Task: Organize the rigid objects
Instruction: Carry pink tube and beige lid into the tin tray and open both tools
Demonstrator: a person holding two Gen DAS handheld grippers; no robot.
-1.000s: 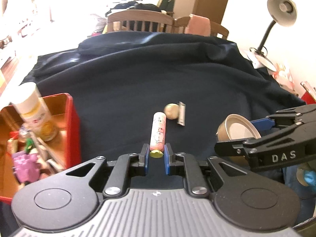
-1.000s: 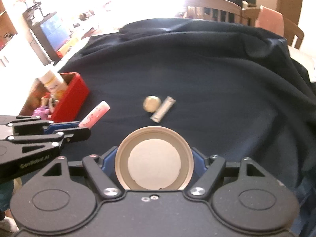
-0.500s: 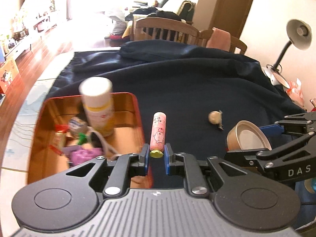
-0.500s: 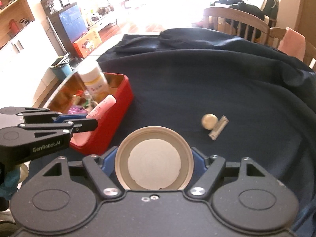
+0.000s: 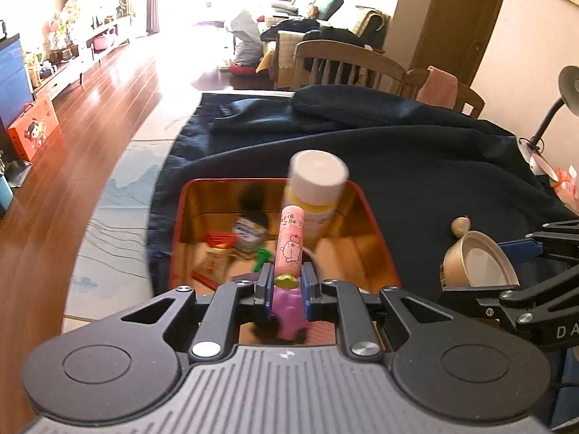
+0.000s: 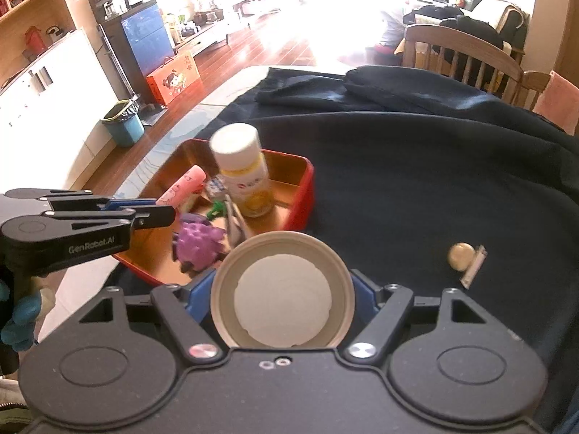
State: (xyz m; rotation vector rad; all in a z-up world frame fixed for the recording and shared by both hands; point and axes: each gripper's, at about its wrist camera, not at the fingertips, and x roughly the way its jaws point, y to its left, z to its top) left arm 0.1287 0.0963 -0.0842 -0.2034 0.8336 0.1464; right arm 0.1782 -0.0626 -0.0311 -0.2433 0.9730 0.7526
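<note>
Over the red tin (image 5: pixel 376 224), the left claw (image 5: pixel 286 282) is clenched on a pink tube (image 5: pixel 290 244), pinching its near end with the yellow-green cap between the blue pads. The tube sticks out forward past the fingertips and hangs above the tin's copper-coloured inside, apart from the things lying there. In the right wrist view the same tube (image 6: pixel 182 184) shows slanting above the tin's left part, with the left claw (image 6: pixel 144 208) reaching in from the left side.

Inside the tin stand a white-capped bottle (image 6: pixel 242 173) with a yellow label, upright near the far wall, and a purple knobbly toy (image 6: pixel 197 244) near the front wall, with small packets and a green piece between them.

The right claw (image 6: pixel 282 298) grasps a round tan lid (image 6: pixel 282 289), its blue pads pressing on either side of the rim, just beside the tin's near right corner, above the dark blue cloth (image 6: pixel 416 181) covering the tabletop.

Well apart to the right on the cloth lie a small cream ball (image 6: pixel 460 255) and a silvery bar (image 6: pixel 474 266), touching each other.
</note>
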